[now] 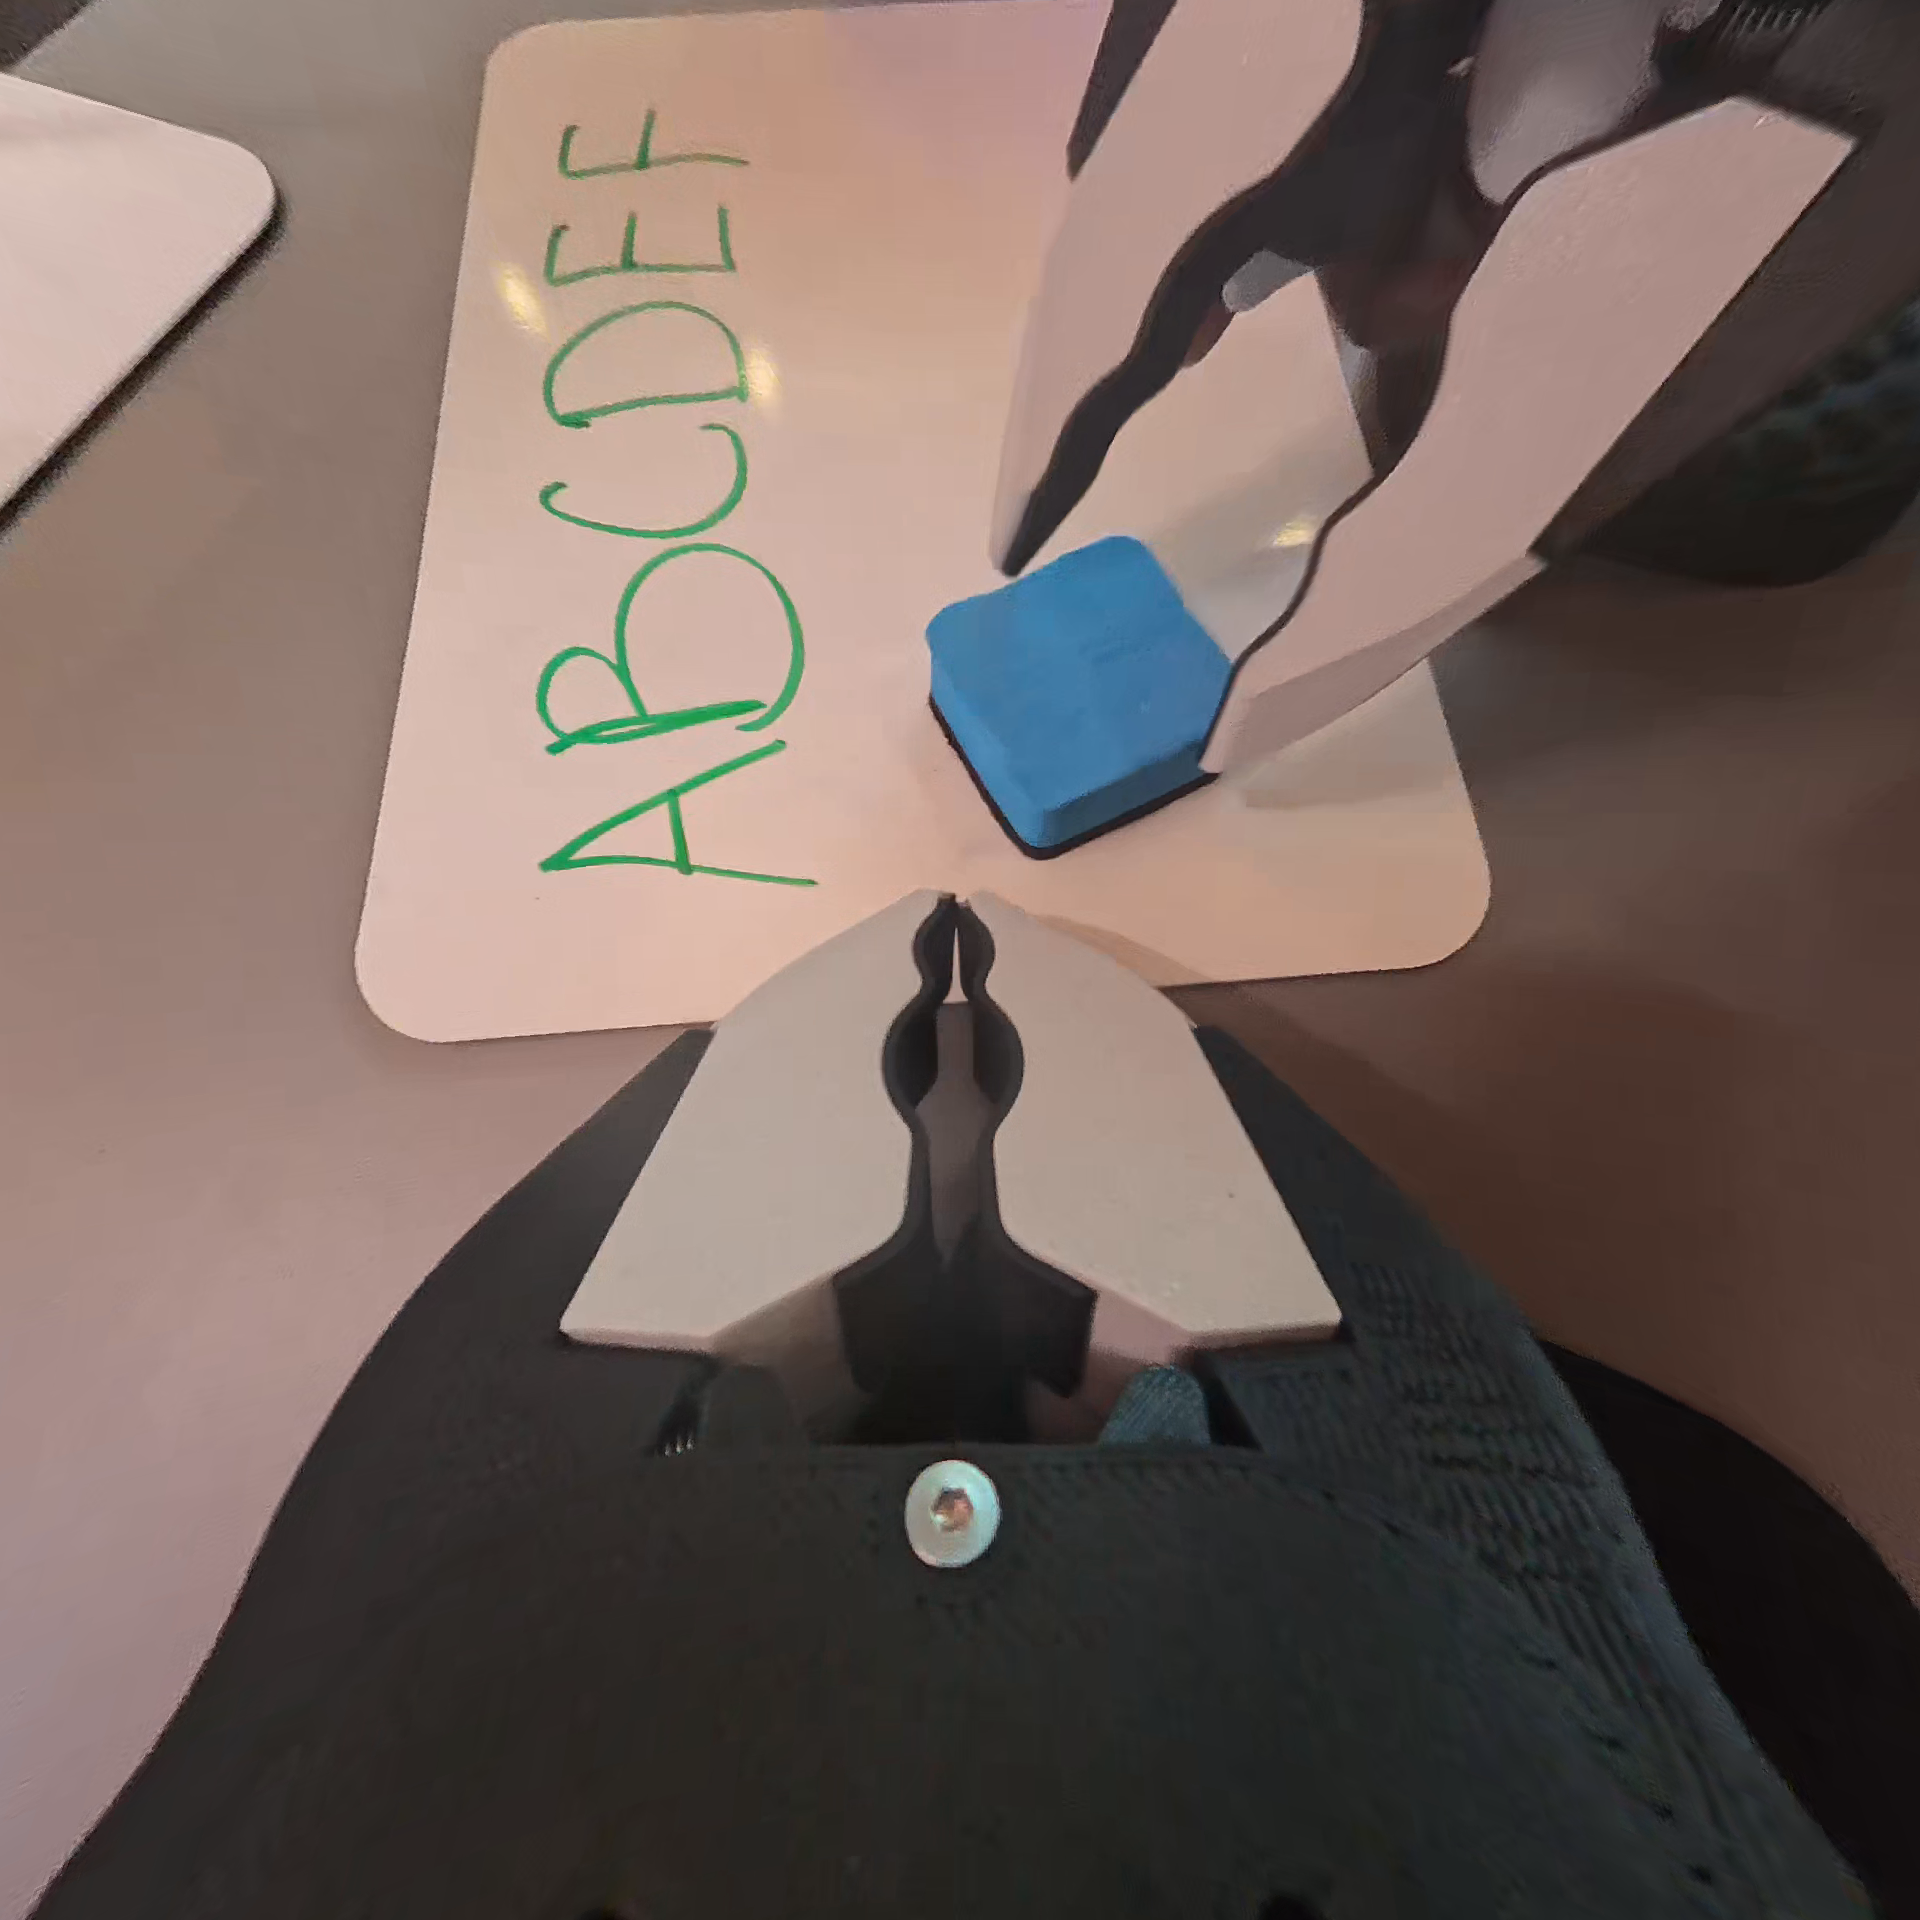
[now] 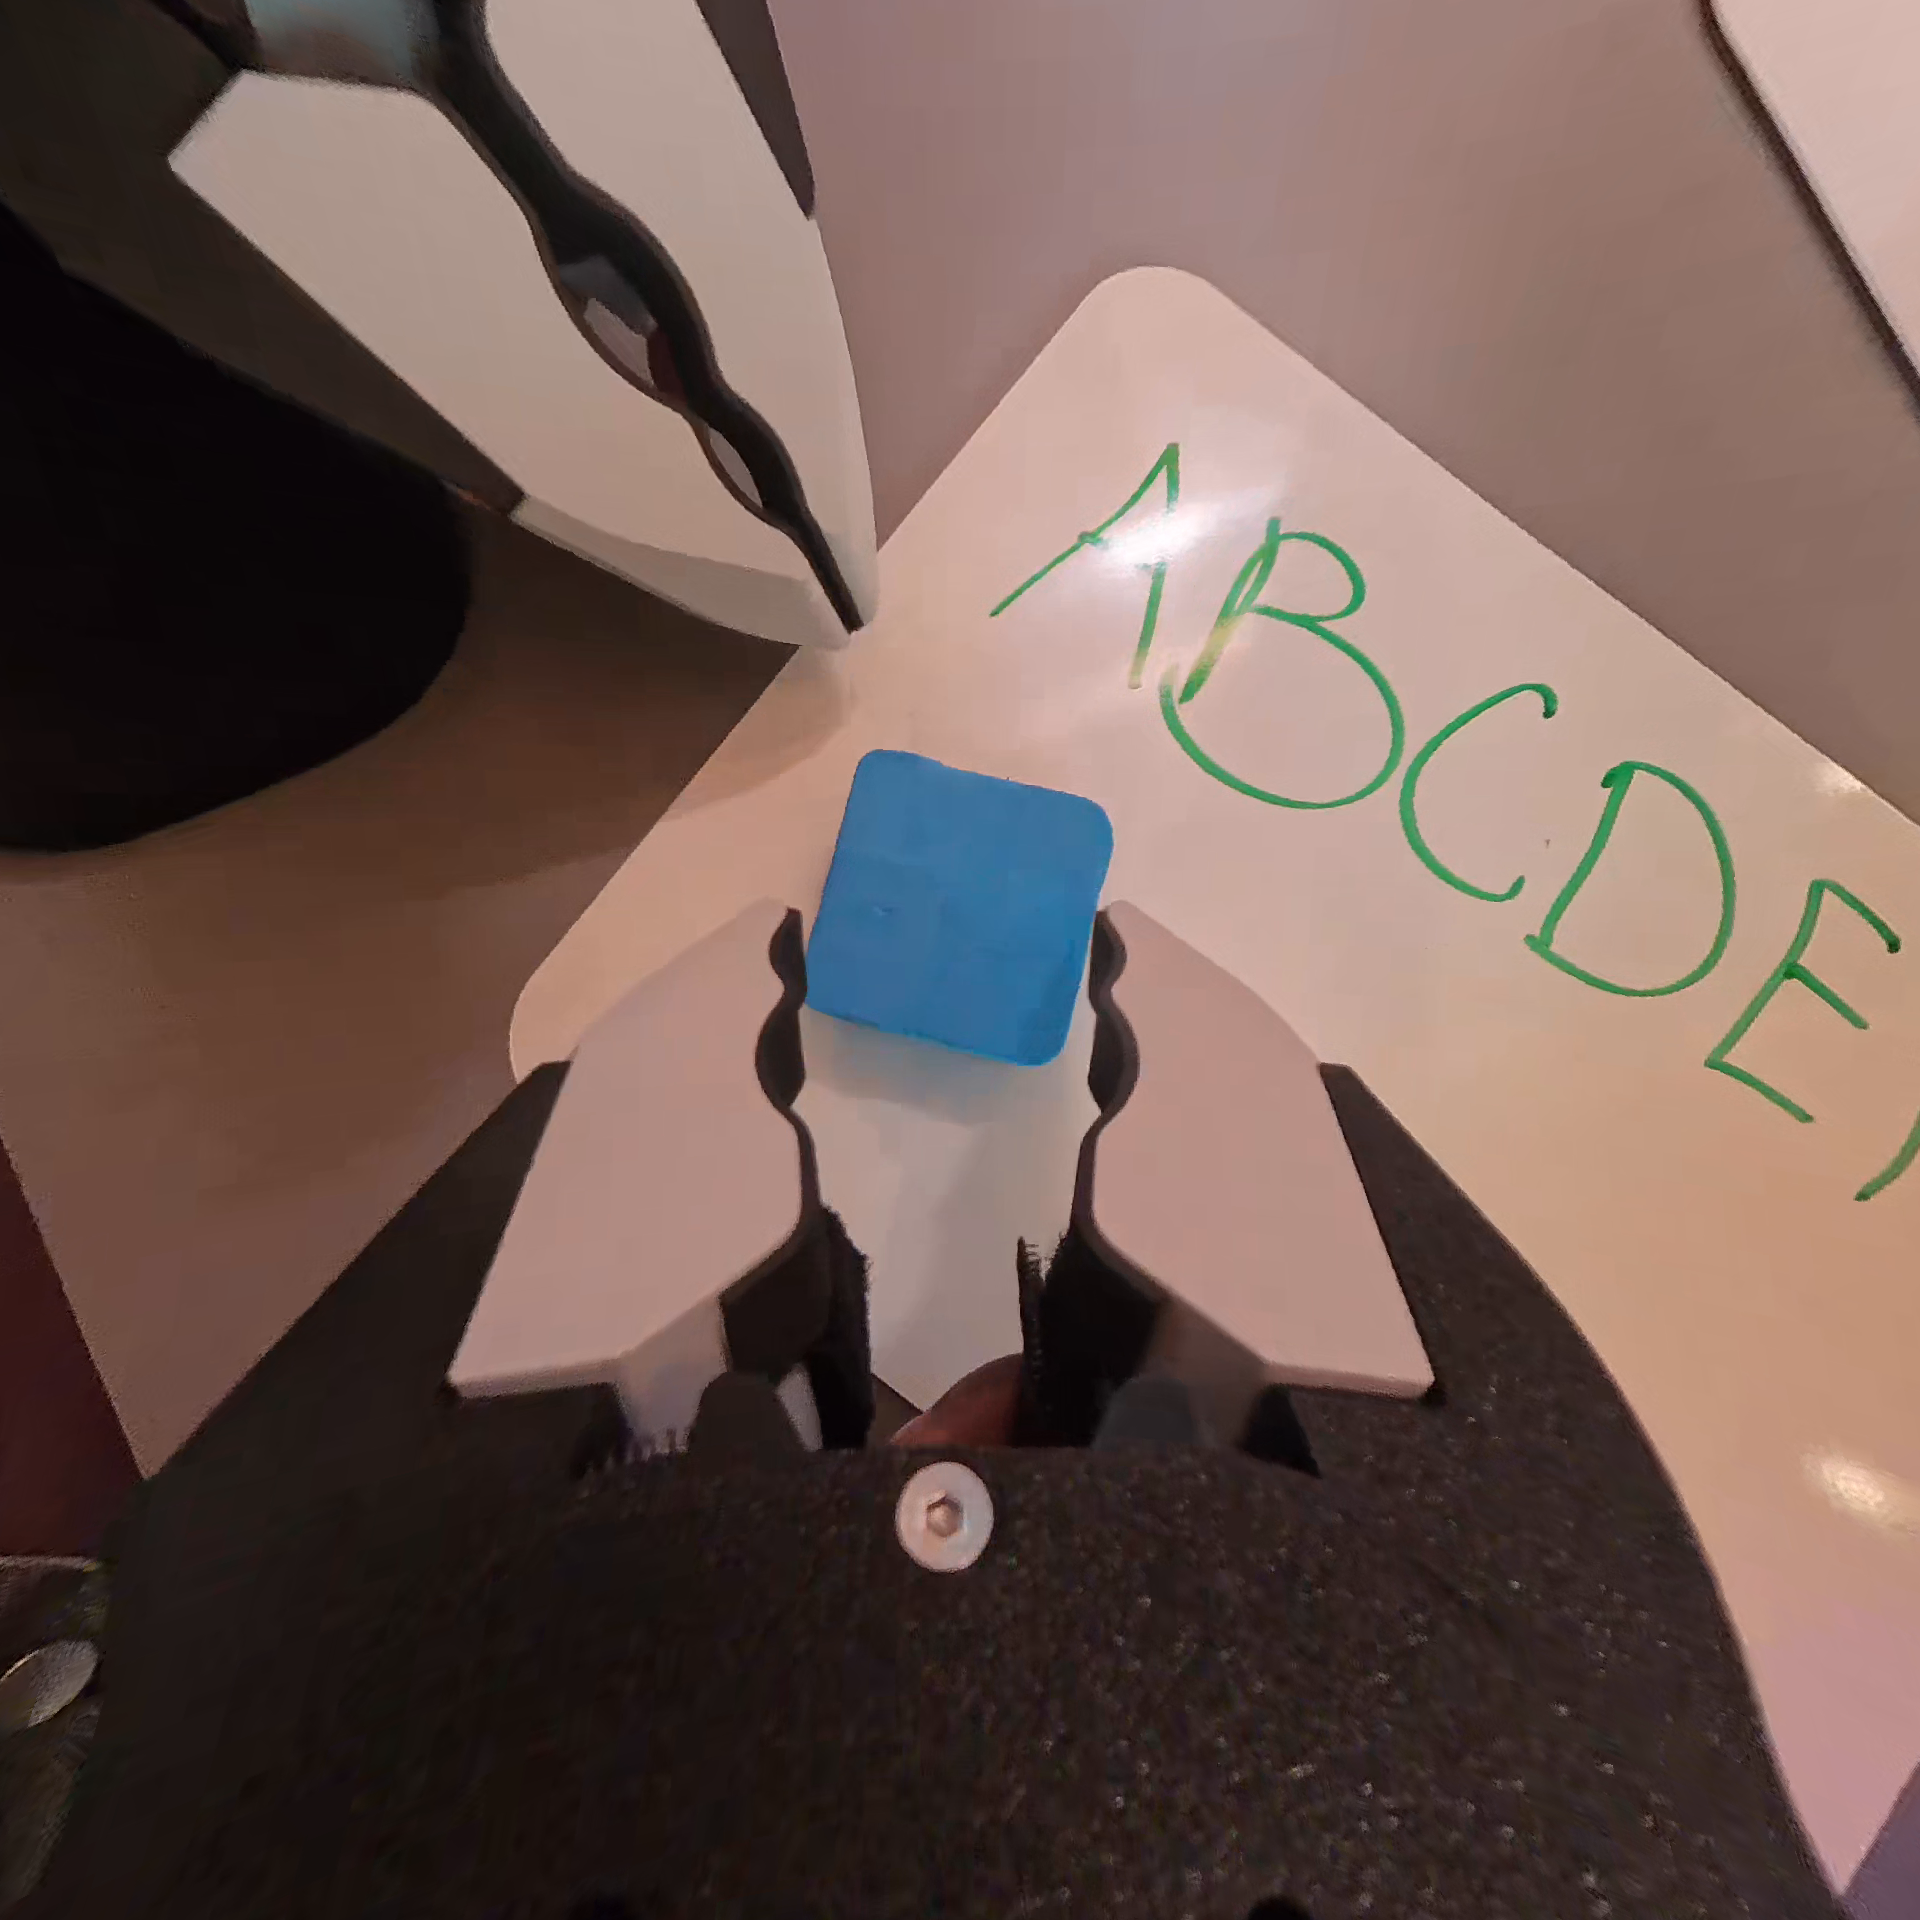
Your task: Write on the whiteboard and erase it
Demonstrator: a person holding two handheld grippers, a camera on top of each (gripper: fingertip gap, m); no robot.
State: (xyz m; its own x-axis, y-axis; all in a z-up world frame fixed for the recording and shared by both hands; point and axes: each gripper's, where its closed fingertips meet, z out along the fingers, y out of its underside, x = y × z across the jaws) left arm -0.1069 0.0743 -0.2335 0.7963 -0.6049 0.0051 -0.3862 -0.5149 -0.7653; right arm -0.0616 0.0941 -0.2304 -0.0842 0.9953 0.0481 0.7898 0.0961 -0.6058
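Observation:
A white whiteboard (image 1: 935, 312) lies flat on the table and bears a row of green hand-written letters (image 1: 665, 520). A blue square eraser (image 1: 1081, 696) with a black underside rests on the board beside the letters. My right gripper (image 2: 951, 935) has a fingertip against each side of the eraser (image 2: 956, 904), closed to its width. It also shows in the left wrist view (image 1: 1122, 655). My left gripper (image 1: 951, 904) is shut and empty, its tips at the board's near edge; in the right wrist view it (image 2: 847, 623) sits just beyond the eraser. The board (image 2: 1351, 1247) and letters (image 2: 1455, 790) show there too.
A second white board (image 1: 104, 260) lies to the left on the brown table (image 1: 208, 935); it also shows at the top right of the right wrist view (image 2: 1849, 156). A dark rounded shape (image 2: 208, 675) lies behind the left gripper. The grippers' ends are close to 6 centimeters from one another. The dark rounded shape (image 2: 208, 675) is about equally far from each gripper, around 11 centimeters.

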